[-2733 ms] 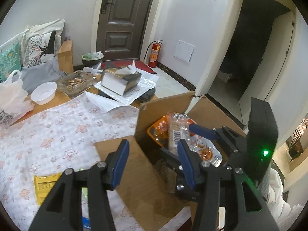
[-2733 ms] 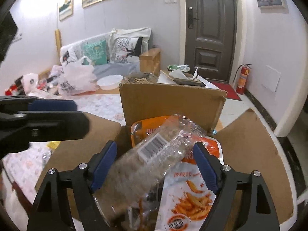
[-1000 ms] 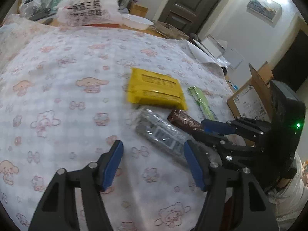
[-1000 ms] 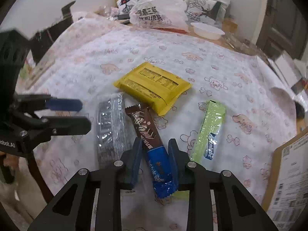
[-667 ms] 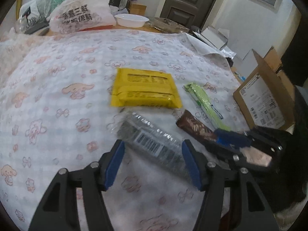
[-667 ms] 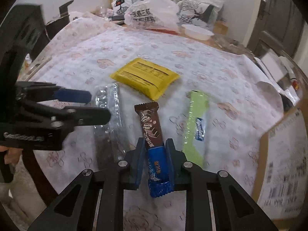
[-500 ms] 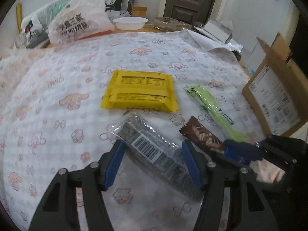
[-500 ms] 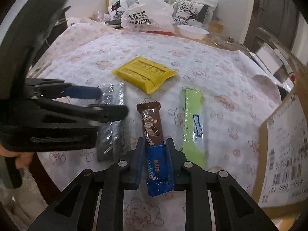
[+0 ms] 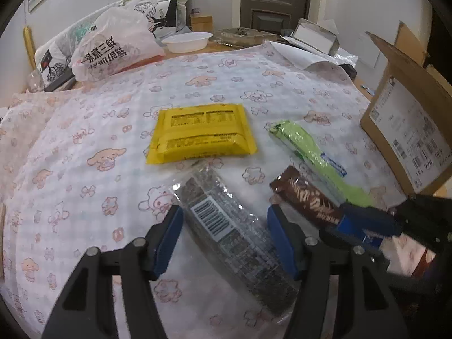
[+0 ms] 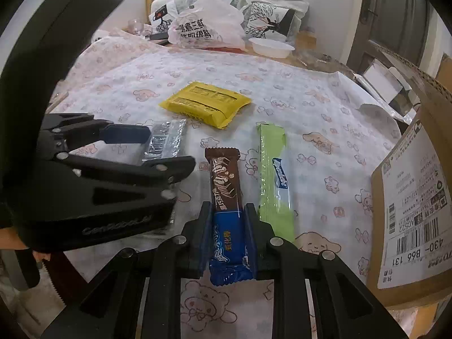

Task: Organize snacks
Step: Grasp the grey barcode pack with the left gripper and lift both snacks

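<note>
Snacks on the tablecloth [image 9: 84, 130]: chocolate bar [image 10: 226, 195] is being gripped, clear pack [image 9: 226, 226] is being straddled.
Since the earlier frame, left gripper [image 9: 224, 240] is sitting farther over the clear pack, jaws wide, pads not pressing it. Right gripper [image 10: 227, 240] is clenching the bar's blue end. Yellow pack [image 9: 200, 132] and green stick [image 10: 274, 175] are lying beside them; box [image 10: 409, 203] is standing at right.

The light is soft and rather dim, shadows are weak. Both fisheye views curve strongly at the dark edges, with slight blur there.
</note>
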{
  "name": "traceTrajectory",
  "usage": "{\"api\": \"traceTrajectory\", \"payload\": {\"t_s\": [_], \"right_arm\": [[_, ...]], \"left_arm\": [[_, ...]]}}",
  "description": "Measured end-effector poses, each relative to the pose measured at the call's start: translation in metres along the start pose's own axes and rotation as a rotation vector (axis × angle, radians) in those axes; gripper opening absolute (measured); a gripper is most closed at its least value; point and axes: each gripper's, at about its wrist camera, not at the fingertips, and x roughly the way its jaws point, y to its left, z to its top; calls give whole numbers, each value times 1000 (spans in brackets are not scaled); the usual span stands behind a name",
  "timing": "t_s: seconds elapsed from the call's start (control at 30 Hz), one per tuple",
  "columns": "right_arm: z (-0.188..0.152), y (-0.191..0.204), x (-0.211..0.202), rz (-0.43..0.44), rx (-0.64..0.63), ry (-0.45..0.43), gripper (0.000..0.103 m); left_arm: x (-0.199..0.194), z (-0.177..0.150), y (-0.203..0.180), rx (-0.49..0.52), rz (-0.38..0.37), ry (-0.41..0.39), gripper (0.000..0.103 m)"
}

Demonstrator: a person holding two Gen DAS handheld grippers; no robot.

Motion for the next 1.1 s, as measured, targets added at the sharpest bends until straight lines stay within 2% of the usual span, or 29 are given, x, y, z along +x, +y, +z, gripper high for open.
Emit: {"api": "traceTrajectory", "payload": {"t_s": [0.23,0.4,0.63,0.7,0.73,0.9,1.1], "right_arm": [[-1,-2,-1,24,18,11,20],[0,-3,-1,58,38,17,20],[5,-2,4,55,63,-2,20],[6,1,7,41,46,-16,19],[6,2,7,25,33,-21,15],[8,6,3,23,35,-31,14],[18,19,-31,48,5,-105,14]], "left_arm": [[-19,-25,22,1,16,8,58],[-30,-40,37,8,-13,4,46],[-28,-38,40,36,-90,-33,45],[-27,-38,35,62,-55,-45,39],[-27,-38,35,60,-55,-46,38],[-30,-36,37,55,-51,-41,37],[-62,-32,51,31,-40,-108,37]]}}
